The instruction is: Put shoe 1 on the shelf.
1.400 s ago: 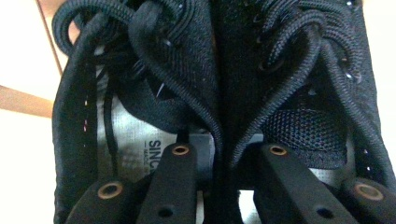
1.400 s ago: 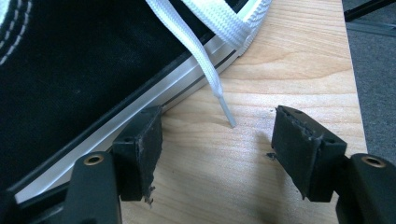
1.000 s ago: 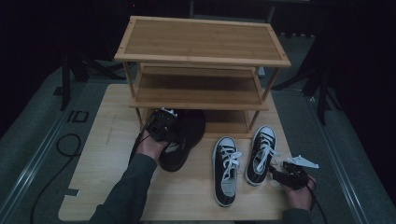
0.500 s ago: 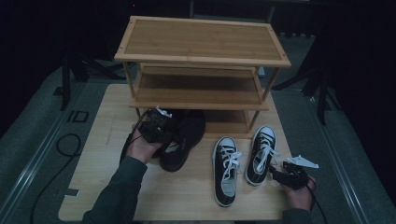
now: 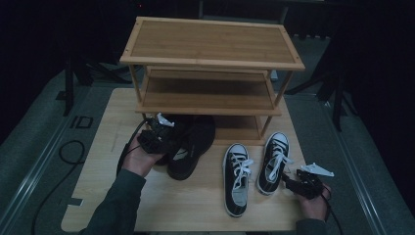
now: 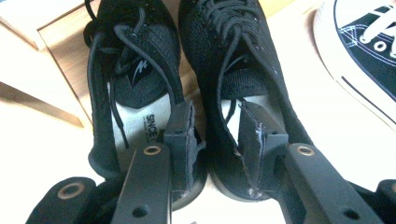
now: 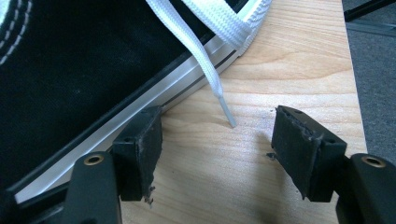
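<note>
My left gripper point(image 6: 215, 140) has slid a little left along the pale wooden table point(image 5: 122, 122), its jaws pinching the inner walls of the pair of black knit lace-up shoes point(image 5: 188, 144) before the three-tier bamboo shoe rack point(image 5: 210, 58), whose visible shelves are bare. My right gripper point(image 7: 217, 149) gapes beside the black-and-white canvas sneakers point(image 5: 254, 169).

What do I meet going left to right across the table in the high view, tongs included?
Left tongs → black shoes → left black-and-white sneaker → right black-and-white sneaker → right tongs.
</note>
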Demonstrator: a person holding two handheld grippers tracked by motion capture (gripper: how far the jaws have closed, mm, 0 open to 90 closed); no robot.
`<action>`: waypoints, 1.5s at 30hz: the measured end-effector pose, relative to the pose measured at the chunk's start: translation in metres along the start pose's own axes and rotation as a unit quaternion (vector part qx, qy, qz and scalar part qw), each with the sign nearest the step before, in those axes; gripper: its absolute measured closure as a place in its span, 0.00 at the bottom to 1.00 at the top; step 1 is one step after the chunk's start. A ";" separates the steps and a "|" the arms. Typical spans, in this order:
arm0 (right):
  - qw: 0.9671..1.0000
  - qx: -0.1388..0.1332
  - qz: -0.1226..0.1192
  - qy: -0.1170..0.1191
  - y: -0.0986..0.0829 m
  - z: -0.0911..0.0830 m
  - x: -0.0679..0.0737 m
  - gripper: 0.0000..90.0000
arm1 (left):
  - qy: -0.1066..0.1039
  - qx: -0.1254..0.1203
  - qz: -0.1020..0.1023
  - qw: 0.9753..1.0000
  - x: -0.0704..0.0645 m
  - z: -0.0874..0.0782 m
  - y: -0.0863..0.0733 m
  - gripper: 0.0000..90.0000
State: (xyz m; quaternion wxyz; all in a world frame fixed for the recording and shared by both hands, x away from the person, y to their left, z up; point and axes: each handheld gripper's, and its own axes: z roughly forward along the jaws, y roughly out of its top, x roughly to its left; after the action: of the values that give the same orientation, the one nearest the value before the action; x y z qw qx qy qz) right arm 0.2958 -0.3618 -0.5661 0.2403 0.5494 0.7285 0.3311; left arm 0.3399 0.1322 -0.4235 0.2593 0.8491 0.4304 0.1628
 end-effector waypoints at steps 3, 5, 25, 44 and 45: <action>1.000 0.000 0.000 0.000 0.000 0.000 0.000 0.37 | -0.004 0.007 0.005 1.000 0.001 0.000 -0.004 0.77; 1.000 0.000 0.000 0.000 0.000 0.000 0.000 0.37 | -0.006 0.011 0.007 1.000 0.002 0.000 -0.008 0.78; 1.000 0.000 -0.001 0.000 0.000 0.000 0.000 0.37 | -0.025 0.033 -0.001 0.999 0.002 0.008 -0.044 1.00; 1.000 0.000 -0.001 0.000 0.000 0.000 0.000 0.37 | -0.058 0.066 0.001 0.996 -0.015 0.038 -0.071 1.00; 1.000 0.000 -0.001 0.000 0.000 0.000 0.000 0.37 | -0.059 0.068 0.002 0.996 -0.017 0.040 -0.072 1.00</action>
State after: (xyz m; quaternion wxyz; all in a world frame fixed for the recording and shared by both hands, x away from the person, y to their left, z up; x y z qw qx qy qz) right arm 0.2959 -0.3619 -0.5661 0.2405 0.5488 0.7291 0.3308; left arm 0.3036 0.1424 -0.4990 0.2252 0.8737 0.4230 0.0831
